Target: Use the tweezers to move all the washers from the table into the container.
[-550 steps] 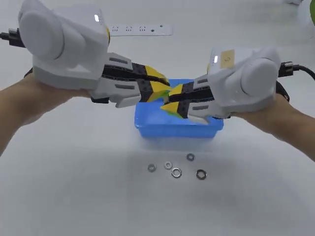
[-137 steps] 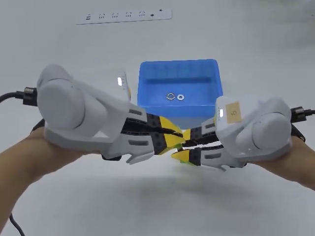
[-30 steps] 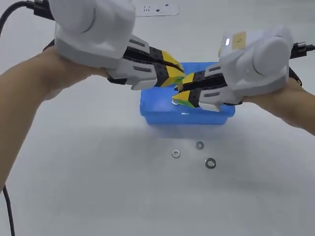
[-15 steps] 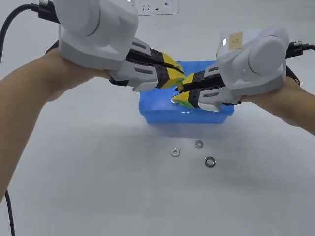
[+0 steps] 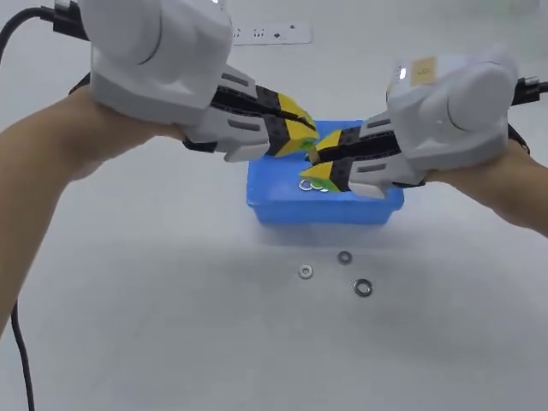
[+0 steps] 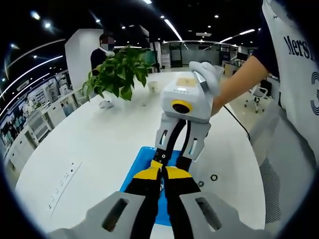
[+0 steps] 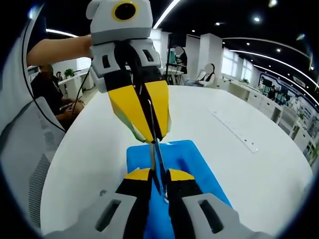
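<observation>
Both grippers meet over the blue container (image 5: 325,211). My left gripper (image 5: 300,137) comes in from the upper left, my right gripper (image 5: 315,171) from the right, tips almost touching. In the right gripper view, thin metal tweezers (image 7: 154,154) run from my right gripper (image 7: 158,174) up into the left gripper's yellow tips (image 7: 149,137); both are shut on them. The left gripper (image 6: 162,172) faces the right one above the container (image 6: 134,172). Washers (image 5: 312,185) lie inside the container. Three washers (image 5: 344,257) lie on the white table in front of it.
A white power strip (image 5: 270,34) lies at the table's far edge. A black cable (image 5: 21,342) trails down at the left. A potted plant (image 6: 119,74) stands farther along the table, with a person behind it.
Since 4.6 s ago both grippers have gone from low in front of the container to above it. Over the last second they shifted only slightly. Three washers stay on the table.
</observation>
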`<state>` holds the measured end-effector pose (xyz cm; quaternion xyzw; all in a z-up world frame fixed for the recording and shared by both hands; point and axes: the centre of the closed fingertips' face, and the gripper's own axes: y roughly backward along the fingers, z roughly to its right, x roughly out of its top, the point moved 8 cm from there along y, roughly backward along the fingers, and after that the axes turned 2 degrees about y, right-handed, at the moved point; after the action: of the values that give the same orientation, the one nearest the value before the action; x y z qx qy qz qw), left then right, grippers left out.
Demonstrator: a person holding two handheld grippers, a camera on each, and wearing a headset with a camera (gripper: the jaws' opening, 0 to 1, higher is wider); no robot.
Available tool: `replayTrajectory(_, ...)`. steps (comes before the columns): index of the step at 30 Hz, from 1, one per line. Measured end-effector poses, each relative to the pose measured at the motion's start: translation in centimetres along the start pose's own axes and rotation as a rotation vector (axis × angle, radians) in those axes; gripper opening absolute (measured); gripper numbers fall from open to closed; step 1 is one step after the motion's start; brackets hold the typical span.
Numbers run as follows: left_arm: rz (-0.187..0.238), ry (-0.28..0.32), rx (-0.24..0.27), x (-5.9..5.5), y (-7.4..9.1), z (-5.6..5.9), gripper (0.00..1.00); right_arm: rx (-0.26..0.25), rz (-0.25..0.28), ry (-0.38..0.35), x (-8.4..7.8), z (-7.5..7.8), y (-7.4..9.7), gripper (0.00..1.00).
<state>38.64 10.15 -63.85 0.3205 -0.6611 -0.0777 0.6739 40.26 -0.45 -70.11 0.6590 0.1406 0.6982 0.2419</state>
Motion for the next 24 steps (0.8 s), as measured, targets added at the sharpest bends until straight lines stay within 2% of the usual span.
replayTrajectory(8,0.026,-0.020,0.007,1.3,1.7,1.6,0.06,0.006,0.023,0.012,1.7,-1.5,1.2,0.13)
replayTrajectory(19,0.035,-0.067,0.000,2.4,3.8,5.3,0.06,0.054,0.014,0.061,3.3,-4.5,2.1,0.12)
replayTrajectory(24,0.035,-0.085,-0.009,2.6,4.4,6.6,0.06,0.064,0.025,0.060,3.6,-6.0,2.3,0.12)
